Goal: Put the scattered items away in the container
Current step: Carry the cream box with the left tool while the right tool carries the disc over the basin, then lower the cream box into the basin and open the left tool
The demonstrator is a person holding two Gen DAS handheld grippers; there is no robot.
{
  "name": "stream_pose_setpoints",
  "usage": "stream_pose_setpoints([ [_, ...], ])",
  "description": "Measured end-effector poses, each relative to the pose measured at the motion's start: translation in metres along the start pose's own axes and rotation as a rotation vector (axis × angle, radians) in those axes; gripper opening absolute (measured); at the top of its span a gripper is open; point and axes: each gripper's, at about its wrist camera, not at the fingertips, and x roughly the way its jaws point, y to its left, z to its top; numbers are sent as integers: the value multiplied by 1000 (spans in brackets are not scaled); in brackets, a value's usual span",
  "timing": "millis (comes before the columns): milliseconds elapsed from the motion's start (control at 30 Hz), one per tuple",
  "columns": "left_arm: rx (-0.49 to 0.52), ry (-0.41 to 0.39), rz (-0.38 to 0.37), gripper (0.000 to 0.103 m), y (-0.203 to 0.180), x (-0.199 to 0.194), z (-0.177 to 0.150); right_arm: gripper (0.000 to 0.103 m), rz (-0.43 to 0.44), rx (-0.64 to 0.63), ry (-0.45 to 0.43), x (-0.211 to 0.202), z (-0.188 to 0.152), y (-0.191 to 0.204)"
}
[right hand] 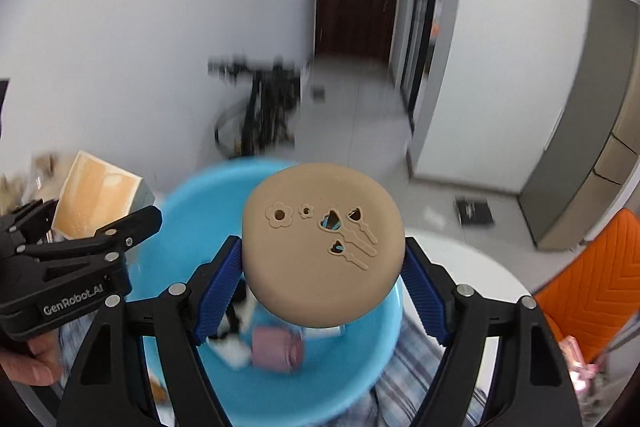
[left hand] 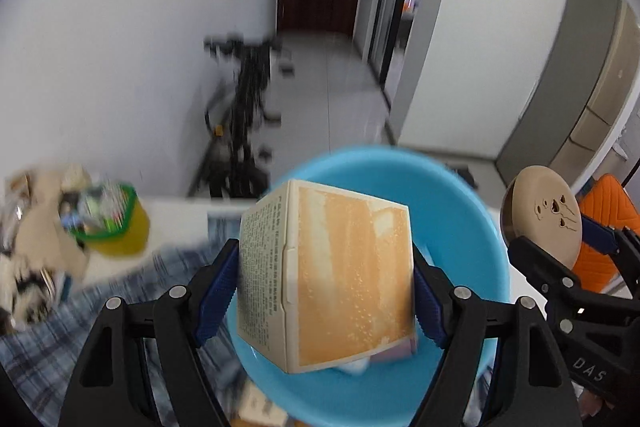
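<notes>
Pinching a cream and orange box [left hand: 326, 279] by its two narrow sides, the jaws of the left gripper [left hand: 326, 287] are pressed hard against the cardboard. The box stands on end in the grip, long axis running up and away from the camera, orange face toward the lens and the printed side panel turned to the left. It hangs over the blue bowl [left hand: 464, 227], above the bowl's floor rather than resting on it.

Just to the right, the right gripper [right hand: 322, 267] has its jaws closed on the rim of a round tan lid [right hand: 322, 247], one blue pad on each side. The lid is tilted, flat top facing the camera, with flower and heart cut-outs showing; being round, it has no long axis to speak of. It too is held above the bowl [right hand: 180, 211], nearer the right side.

Down in the bowl lie a pink roll [right hand: 276, 347] and some white bits I can't make out through the blur.

The bowl sits on a blue checked cloth [left hand: 120, 291] spread over the white worktop [right hand: 460, 251]. Off to the left on the worktop stands a yellow tub with a green rim [left hand: 120, 231], stuffed with small things, beside a blurred heap of clutter. An orange chair [right hand: 592, 267] stands at the right edge.
</notes>
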Motion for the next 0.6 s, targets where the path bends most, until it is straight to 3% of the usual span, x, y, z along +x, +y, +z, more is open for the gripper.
stream_pose_setpoints([
  [100,-19,186,-5,79,2,21,-2,77,132,100,246,20,0,-15],
  [167,28,247,8,79,-4,28,-5,76,178,89,268,19,-1,-18],
  [233,51,239,67,79,-8,27,-5,76,120,72,294,21,-2,-21],
  [367,5,236,25,79,-10,28,-6,76,107,102,309,29,-6,-30],
  [600,13,241,20,79,-3,48,-6,76,87,93,332,47,-1,-31],
])
